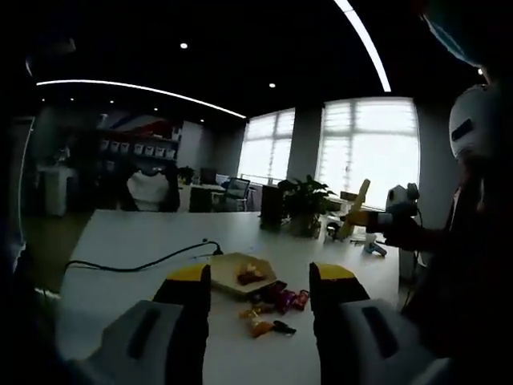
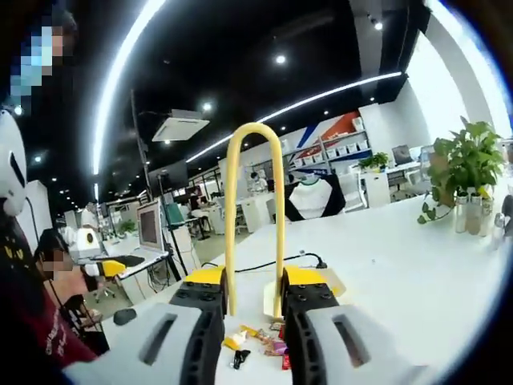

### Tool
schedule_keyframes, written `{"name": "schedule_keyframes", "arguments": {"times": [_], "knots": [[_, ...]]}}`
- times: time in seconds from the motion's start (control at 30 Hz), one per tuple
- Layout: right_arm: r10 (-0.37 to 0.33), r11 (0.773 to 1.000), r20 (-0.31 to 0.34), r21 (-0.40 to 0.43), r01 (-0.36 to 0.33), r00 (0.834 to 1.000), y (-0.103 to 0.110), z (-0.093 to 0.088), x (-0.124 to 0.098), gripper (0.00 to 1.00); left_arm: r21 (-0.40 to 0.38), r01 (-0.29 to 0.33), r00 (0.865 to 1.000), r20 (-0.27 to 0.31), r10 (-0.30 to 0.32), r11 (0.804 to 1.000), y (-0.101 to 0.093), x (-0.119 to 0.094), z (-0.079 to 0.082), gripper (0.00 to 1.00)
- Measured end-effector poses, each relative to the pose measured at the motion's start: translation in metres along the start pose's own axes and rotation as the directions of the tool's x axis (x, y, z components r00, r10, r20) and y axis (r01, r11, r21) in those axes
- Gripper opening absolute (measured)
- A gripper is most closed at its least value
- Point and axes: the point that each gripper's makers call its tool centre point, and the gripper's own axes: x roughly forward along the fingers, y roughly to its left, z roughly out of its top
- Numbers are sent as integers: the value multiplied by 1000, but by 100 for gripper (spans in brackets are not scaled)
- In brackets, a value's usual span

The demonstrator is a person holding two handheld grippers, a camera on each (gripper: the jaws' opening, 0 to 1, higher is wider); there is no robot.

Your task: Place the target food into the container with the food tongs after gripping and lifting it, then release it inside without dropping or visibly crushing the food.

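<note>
While the right gripper (image 2: pixel 254 309) was clamped on yellow U-shaped plastic tongs (image 2: pixel 255 208) | left gripper (image 1: pixel 260 293) gaped empty | wrapped snacks (image 1: pixel 272 309) lay near the pale tray (image 1: pixel 228 269) on the white table (image 1: pixel 144 237) | squeezing gently seemed wise.

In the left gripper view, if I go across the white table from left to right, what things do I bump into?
Black cable → plate → pile of wrapped snacks → potted plant → yellow tongs, held up by the right gripper.
</note>
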Motion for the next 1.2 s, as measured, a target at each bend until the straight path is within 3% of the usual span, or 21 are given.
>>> {"name": "schedule_keyframes", "arguments": {"times": [0.07,0.2,0.33,0.5,0.63,0.7,0.87,0.97,1.0,1.03,1.2], "knots": [[-14,1000,-1,0,14,1000,-3,-2,0,23,43,-44,999,-29,45,998,8,-1,-6,56],[-68,998,-4,-19,68,998,-13,-5,1,24,53,-78,996,-35,80,996,12,0,-9,75],[-117,993,2,-24,117,993,-23,-7,0,25,73,-102,993,-49,106,992,17,-1,-11,80],[-130,991,15,28,129,991,-29,-7,-2,24,74,-135,989,-50,139,988,23,-2,-14,87],[-149,989,6,5,149,989,-33,-10,-2,24,79,-164,984,-54,169,983,27,-3,-18,99],[-149,989,1,1,149,989,-33,-12,-3,24,111,-180,980,-66,188,977,30,-5,-20,100],[-141,990,-22,-10,141,990,-33,-18,-2,25,96,-189,978,-68,196,977,32,-7,-23,100],[-38,995,-61,-93,32,997,-19,-24,0,24,81,-197,977,-66,203,977,34,-9,-24,100],[56,984,-83,-164,-69,995,-4,-27,2,24,74,-197,977,-65,202,978,34,-10,-24,100],[104,970,-110,-210,-125,989,4,-30,2,24,73,-196,977,-64,201,978,34,-10,-24,100],[234,941,-166,-209,-266,958,14,-33,1,23,81,-196,977,-68,201,977,34,-11,-23,100]]}}
